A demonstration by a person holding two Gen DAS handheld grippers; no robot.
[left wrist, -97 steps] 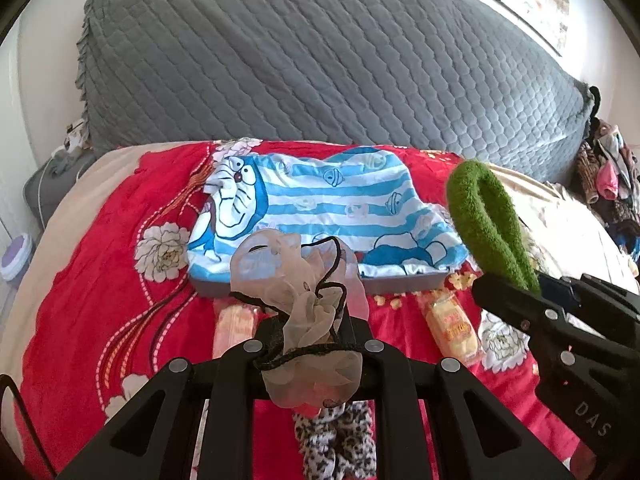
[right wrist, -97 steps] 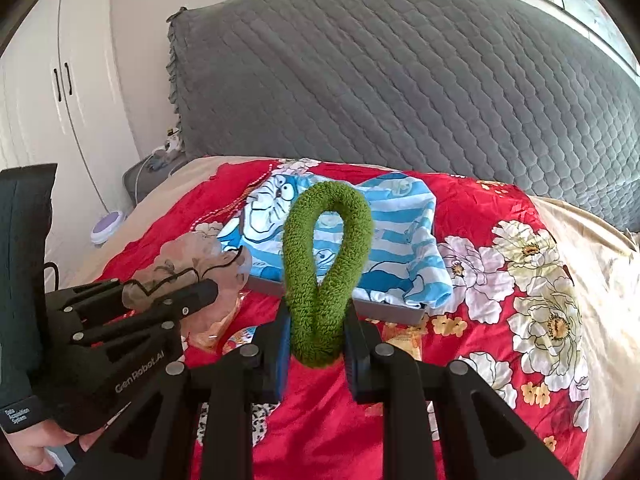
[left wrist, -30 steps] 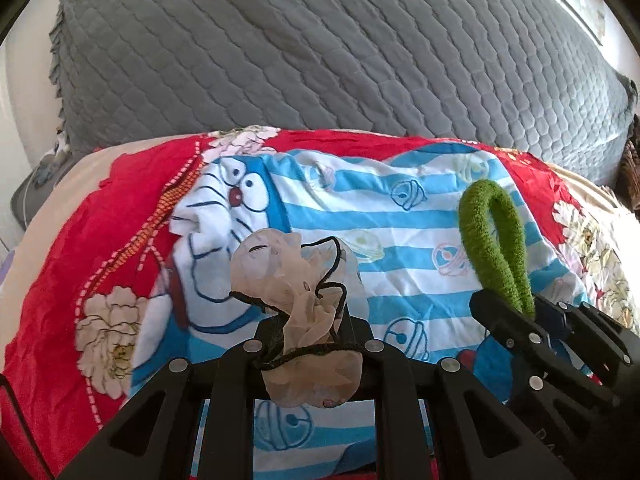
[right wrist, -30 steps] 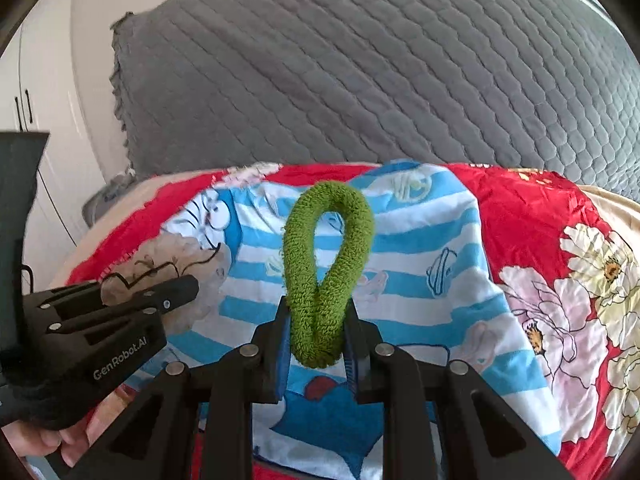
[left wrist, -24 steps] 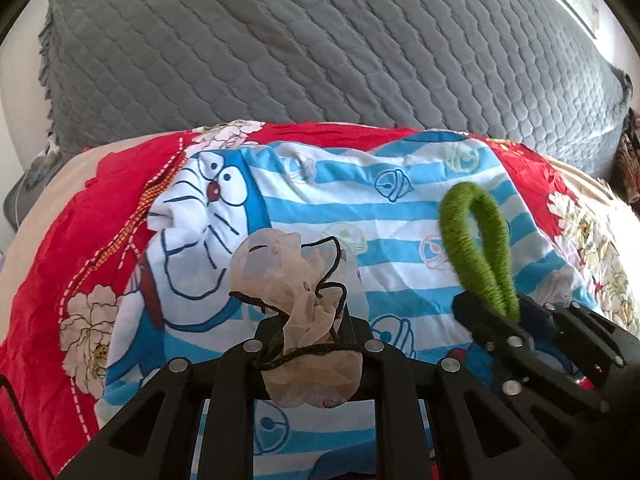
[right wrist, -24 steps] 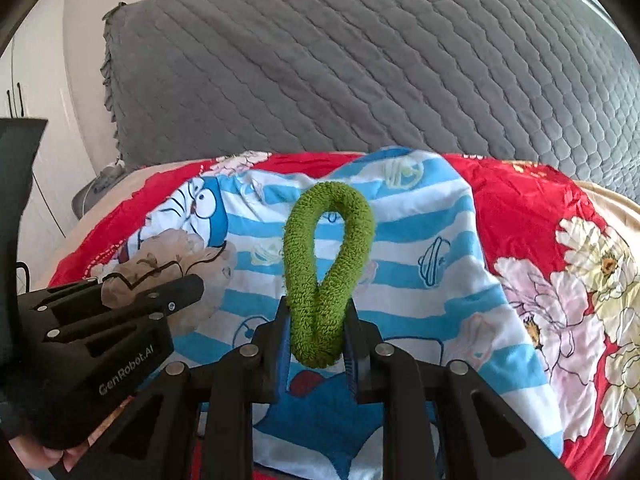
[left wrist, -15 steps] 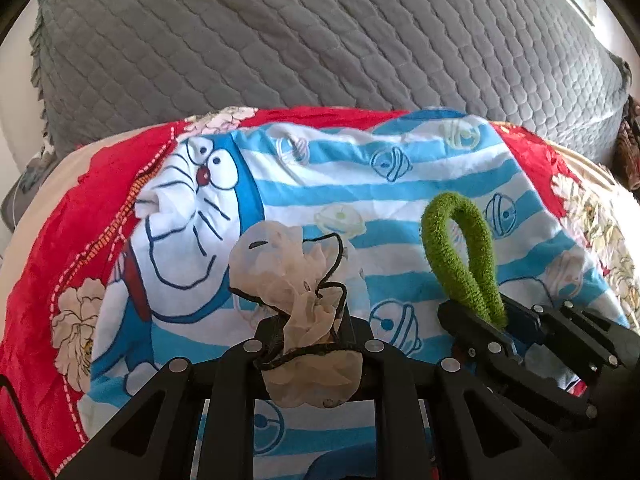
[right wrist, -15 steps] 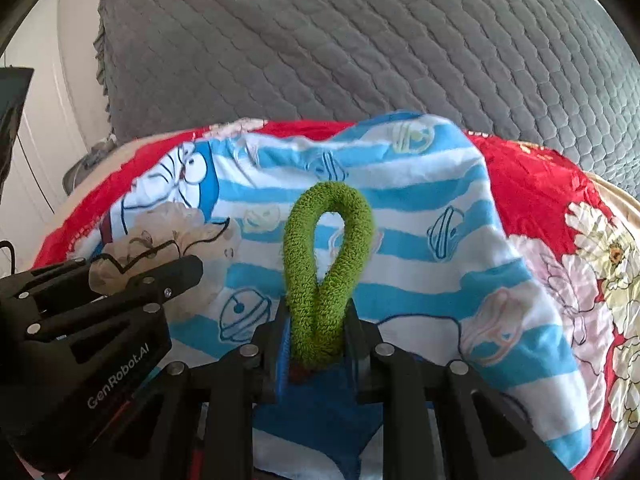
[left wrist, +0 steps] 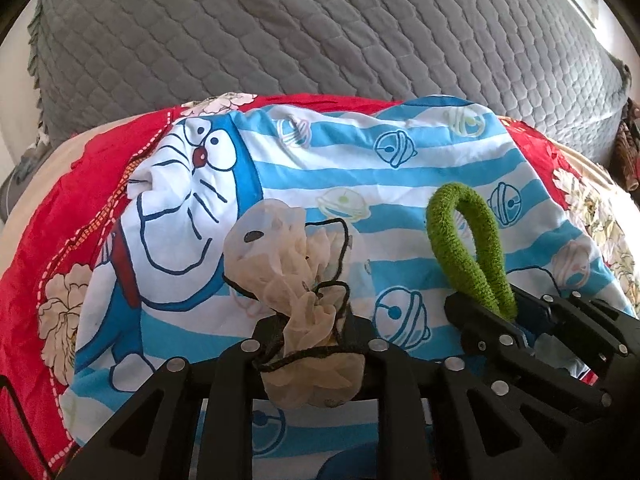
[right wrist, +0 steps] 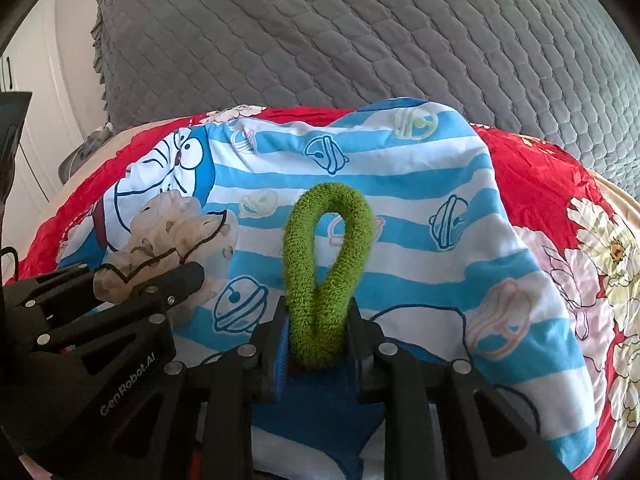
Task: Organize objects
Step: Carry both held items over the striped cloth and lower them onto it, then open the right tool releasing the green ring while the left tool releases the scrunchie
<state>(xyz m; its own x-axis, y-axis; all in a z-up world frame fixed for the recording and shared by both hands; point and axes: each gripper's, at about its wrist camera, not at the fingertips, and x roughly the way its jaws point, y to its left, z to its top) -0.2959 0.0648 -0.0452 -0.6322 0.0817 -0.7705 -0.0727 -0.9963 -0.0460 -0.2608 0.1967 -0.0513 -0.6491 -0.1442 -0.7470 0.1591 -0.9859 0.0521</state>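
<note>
My left gripper is shut on a sheer beige scrunchie with black trim, which stands up from the jaws; it also shows at the left of the right wrist view. My right gripper is shut on a fuzzy green hair tie, a loop standing upright; it shows at the right of the left wrist view. Both grippers hover close over a blue-and-white striped Doraemon cloth that covers something raised on the bed.
A red floral bedspread lies under the cloth. A grey quilted headboard cover rises behind. A white wardrobe stands at the far left. Some clothing is heaped at the right edge.
Both grippers have moved forward and lower over the striped cloth, which now fills more of the view. Each still holds its hair tie. The snack packets seen earlier are out of view.
</note>
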